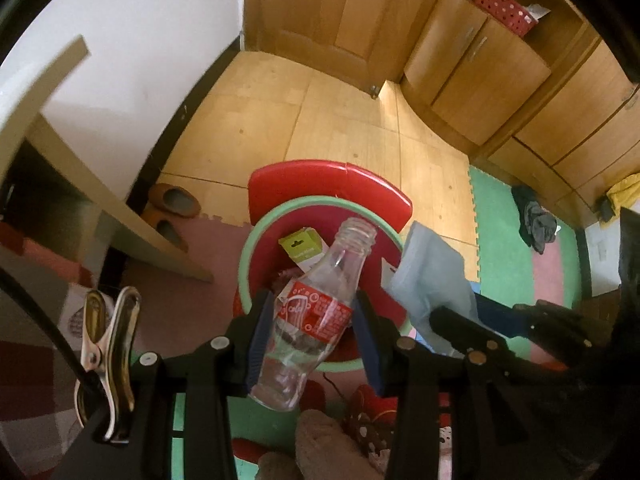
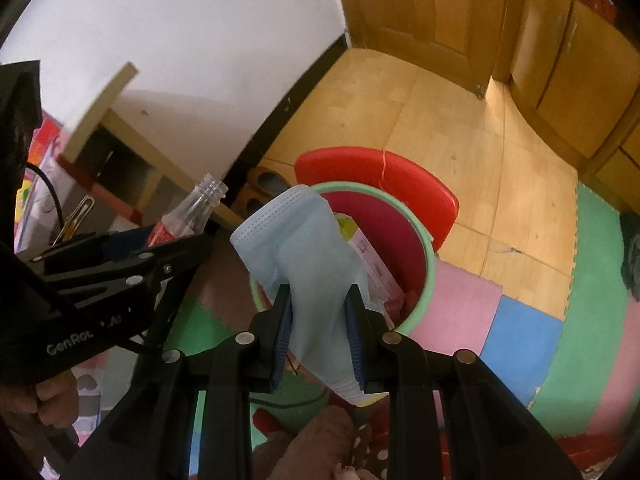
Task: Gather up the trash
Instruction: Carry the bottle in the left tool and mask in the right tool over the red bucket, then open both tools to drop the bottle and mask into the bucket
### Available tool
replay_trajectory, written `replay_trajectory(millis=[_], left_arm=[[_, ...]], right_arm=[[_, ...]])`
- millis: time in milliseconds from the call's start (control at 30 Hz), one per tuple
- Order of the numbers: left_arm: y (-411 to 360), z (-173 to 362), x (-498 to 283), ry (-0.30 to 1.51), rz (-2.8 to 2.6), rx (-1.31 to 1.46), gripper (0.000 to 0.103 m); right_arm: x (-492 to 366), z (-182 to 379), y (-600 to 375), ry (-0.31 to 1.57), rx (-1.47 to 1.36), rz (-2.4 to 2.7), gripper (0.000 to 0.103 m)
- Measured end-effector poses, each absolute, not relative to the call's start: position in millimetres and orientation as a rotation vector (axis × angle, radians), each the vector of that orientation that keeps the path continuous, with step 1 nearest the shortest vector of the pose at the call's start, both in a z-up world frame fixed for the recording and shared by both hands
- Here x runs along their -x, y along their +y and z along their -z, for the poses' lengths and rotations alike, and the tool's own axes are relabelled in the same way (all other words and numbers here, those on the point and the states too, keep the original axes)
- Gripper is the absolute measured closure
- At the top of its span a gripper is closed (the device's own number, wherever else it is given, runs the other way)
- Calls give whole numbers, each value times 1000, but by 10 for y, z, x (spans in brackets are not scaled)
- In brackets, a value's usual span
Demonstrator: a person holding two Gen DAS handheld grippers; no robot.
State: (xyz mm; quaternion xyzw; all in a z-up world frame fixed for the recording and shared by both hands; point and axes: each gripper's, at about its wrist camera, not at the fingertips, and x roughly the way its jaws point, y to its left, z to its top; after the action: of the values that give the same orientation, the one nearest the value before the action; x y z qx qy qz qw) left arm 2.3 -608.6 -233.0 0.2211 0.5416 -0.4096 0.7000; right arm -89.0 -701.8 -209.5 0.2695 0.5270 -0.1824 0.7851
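Trash held over the bin

My left gripper [image 1: 312, 332] squeezes the bottle [image 1: 316, 308] at its label, above the bin [image 1: 256, 240]; it looks light, hard and slippery. My right gripper [image 2: 320, 320] pinches the soft, floppy mask [image 2: 308, 252] just above the bin's rim.

Bin [image 1: 256, 236]: near rim hidden behind the bottle [image 1: 316, 304]. Carton [image 1: 304, 246] print unreadable (too small). Bottle base hidden in the right wrist view. Cabinets [image 1: 560, 120] cut off.
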Motion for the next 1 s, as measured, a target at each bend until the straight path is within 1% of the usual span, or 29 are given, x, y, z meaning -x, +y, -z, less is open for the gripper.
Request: replay_trajectory(millis=[233, 467, 567, 633, 667, 733, 800, 833, 900, 1000], left_arm=[[-6269, 2660, -85, 1236, 905, -526, 61], [-6361, 2780, -124, 1266, 891, -526, 61], [-6404, 2805, -138, 1271, 891, -535, 58], [-6409, 2826, -149, 1275, 885, -550, 51], [-6406, 2836, -157, 1275, 881, -553, 50], [-6385, 2827, -162, 1279, 874, -552, 45], [-6389, 2843, -173, 1288, 862, -549, 43], [-6383, 2858, -183, 1297, 847, -552, 41], [-6381, 2873, -189, 1303, 838, -551, 41], [-6380, 2863, -186, 1295, 835, -559, 41]], right_arm=[[791, 2420, -7089, 1191, -590, 395, 76], [758, 2573, -7160, 1202, -609, 401, 76], [759, 2596, -7203, 1205, -620, 411, 73], [767, 2608, -7218, 1212, -624, 415, 72], [770, 2615, -7220, 1213, -622, 416, 71], [781, 2623, -7231, 1214, -616, 419, 68], [788, 2633, -7236, 1215, -607, 426, 60], [788, 2632, -7238, 1216, -603, 430, 59], [790, 2627, -7236, 1214, -592, 436, 55], [791, 2609, -7223, 1212, -579, 434, 54]])
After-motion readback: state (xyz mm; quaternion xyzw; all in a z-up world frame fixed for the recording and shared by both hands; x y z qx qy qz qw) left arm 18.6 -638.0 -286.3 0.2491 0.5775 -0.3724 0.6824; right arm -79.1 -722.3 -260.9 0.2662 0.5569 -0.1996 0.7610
